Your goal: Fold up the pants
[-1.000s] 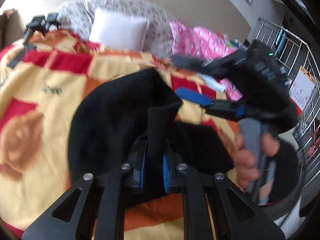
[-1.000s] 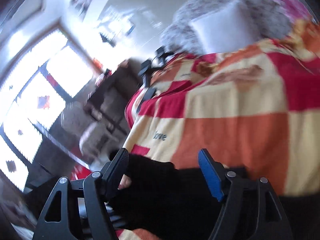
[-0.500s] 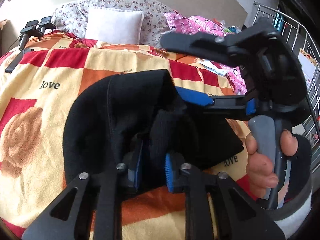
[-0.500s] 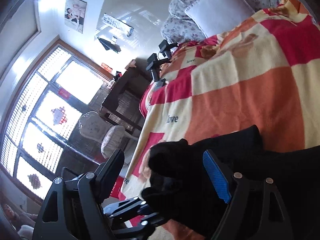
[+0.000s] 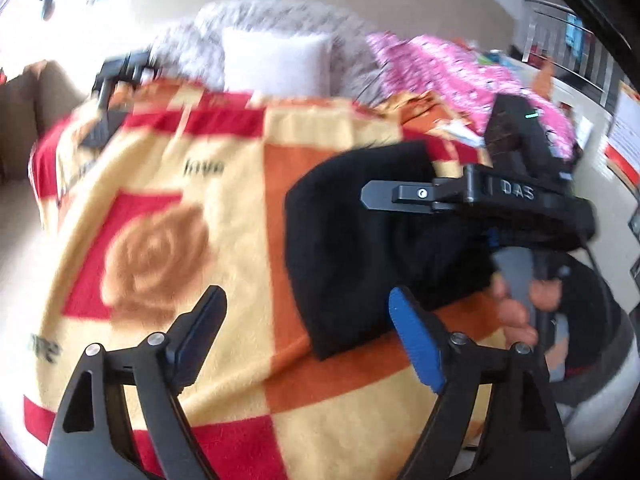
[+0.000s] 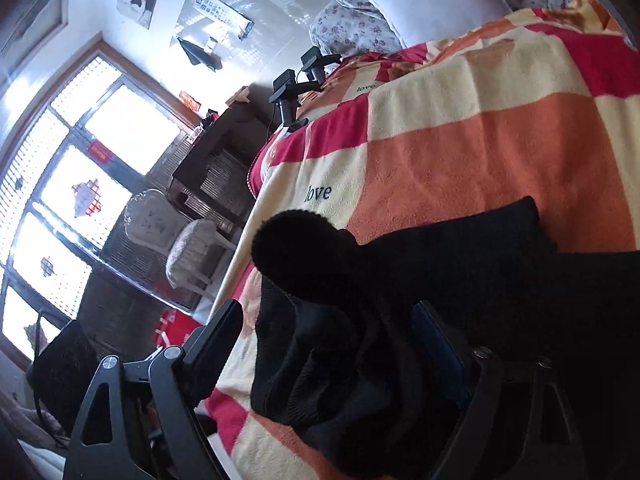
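Observation:
Black pants (image 5: 340, 240) lie folded in a bundle on a checked red, orange and cream blanket (image 5: 180, 200). My left gripper (image 5: 308, 328) is just left of the bundle. Its jaws are opening wide and hold nothing, with only blanket and a corner of the pants between them. In the right wrist view my right gripper (image 6: 326, 340) straddles a thick, rolled fold of the pants (image 6: 440, 272). Its jaws are closing. The blue pad lies against the cloth, while the left finger (image 6: 216, 336) stands apart from it. A hand (image 5: 516, 312) holds that gripper over the bundle's right side.
A white pillow (image 5: 276, 64) and floral cushions sit at the head of the bed, with pink bedding (image 5: 448, 76) to their right. A black camera mount (image 6: 296, 84) is clamped at the bed's far left edge. Beyond that edge are a white chair (image 6: 176, 240) and windows.
My left gripper has let go of the pants fold, opened wide and drawn back to the left. My right gripper has come down over the bundle, so the fold now lies between its jaws.

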The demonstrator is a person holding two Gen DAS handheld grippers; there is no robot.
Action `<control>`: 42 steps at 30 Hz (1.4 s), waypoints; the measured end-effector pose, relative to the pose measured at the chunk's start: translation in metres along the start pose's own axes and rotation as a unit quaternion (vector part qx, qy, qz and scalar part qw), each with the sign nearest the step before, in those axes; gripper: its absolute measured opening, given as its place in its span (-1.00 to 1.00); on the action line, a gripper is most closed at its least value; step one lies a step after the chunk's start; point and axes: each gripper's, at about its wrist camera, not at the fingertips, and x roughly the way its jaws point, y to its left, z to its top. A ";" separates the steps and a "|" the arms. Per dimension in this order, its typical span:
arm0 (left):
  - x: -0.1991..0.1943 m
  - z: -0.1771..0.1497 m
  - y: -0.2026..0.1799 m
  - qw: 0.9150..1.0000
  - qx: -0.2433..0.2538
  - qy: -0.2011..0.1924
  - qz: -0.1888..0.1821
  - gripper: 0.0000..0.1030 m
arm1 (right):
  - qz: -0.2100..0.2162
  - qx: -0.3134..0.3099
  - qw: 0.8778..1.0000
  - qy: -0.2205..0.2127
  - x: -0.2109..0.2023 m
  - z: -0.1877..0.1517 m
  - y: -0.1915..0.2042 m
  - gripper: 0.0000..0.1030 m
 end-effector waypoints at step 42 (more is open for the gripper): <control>0.076 0.079 -0.103 0.998 0.041 0.039 -0.019 0.62 | -0.192 -0.053 0.979 -0.042 -0.173 -0.057 -0.042 -0.91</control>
